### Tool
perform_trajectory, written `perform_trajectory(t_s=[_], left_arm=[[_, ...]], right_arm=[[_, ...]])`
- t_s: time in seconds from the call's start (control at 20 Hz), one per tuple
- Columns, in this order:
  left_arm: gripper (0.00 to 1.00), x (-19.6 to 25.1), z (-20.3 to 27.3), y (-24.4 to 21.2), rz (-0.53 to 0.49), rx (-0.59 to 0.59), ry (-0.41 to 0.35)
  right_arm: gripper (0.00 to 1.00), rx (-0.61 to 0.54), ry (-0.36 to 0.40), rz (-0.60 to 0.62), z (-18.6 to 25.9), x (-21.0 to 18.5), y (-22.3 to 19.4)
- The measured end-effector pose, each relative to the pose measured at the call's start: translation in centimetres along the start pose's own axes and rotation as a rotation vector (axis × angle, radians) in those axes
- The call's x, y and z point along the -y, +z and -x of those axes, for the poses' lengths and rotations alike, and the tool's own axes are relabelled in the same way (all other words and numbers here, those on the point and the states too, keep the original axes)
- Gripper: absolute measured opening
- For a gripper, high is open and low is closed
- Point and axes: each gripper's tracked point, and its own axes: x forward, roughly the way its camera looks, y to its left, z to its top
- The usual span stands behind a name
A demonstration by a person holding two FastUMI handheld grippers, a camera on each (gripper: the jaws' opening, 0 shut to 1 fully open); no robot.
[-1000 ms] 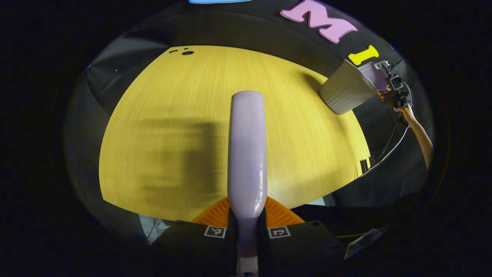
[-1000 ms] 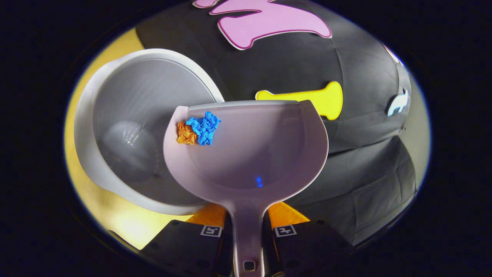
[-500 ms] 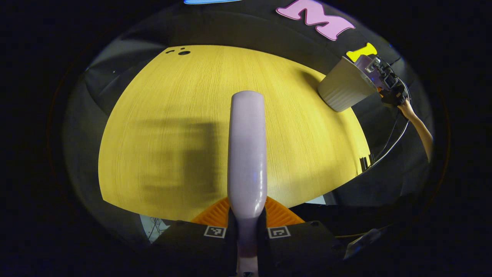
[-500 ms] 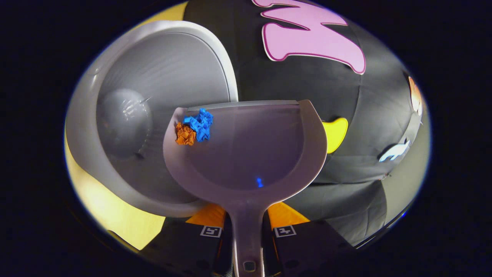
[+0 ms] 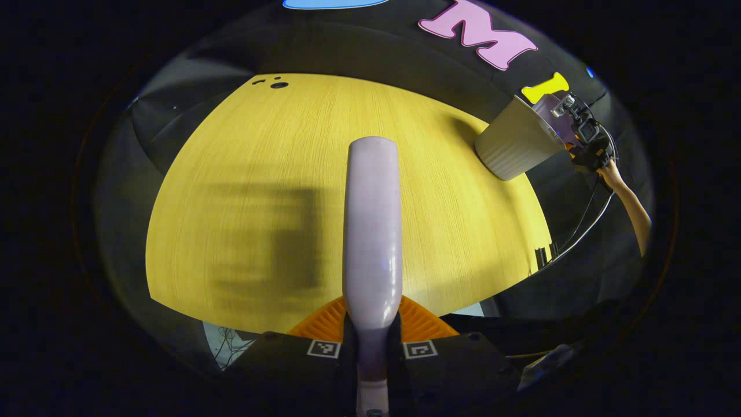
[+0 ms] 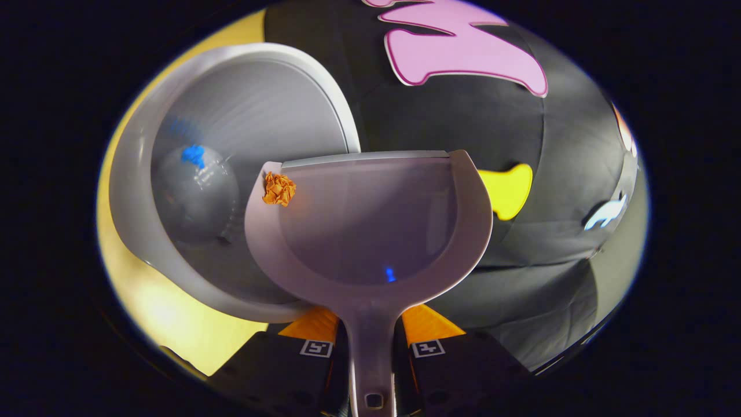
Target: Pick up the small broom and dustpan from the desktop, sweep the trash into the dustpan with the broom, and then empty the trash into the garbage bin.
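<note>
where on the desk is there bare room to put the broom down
Nearly the whole desk ahead of the broom in the left gripper lies bare, from the near edge to the small holes at the far corner. The crowded spot is the far right corner, where the bin stands and the right gripper tips the dustpan.

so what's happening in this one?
A person is emptying the dustpan, held by its handle in the right tongs, at the rim of the garbage bin. A blue scrap lies in the bin; an orange scrap sits at the pan's lip. The left tongs hold the broom above the desktop.
</note>
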Motion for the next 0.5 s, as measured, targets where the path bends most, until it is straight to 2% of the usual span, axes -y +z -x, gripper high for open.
perform_trajectory(t_s=[0.1, 0.15, 0.25, 0.3, 0.5], left_arm=[[0.25, -0.1, 0.3, 0.4, 0.004, 0.016, 0.005], [0.25, -0.1, 0.5, 0.6, 0.007, 0.024, 0.007], [0.25, -0.1, 0.8, 0.8, 0.014, 0.04, 0.01], [0.25, 0.0, 0.9, 0.8, 0.019, 0.045, 0.011], [0.25, 0.1, 0.9, 0.5, 0.04, 0.047, 0.006]], right_arm=[[0.37, -0.02, 0.055, -0.132, 0.7, -0.6, -0.1], [0.34, -0.029, 0.07, -0.19, 1.3, -0.5, -0.3], [0.35, -0.034, 0.075, -0.254, 2.2, 0.0, -0.6], [0.35, -0.034, 0.059, -0.231, 3.0, 0.3, -1.0], [0.35, 0.037, -0.1, 0.037, 2.9, 2.4, 1.0]])
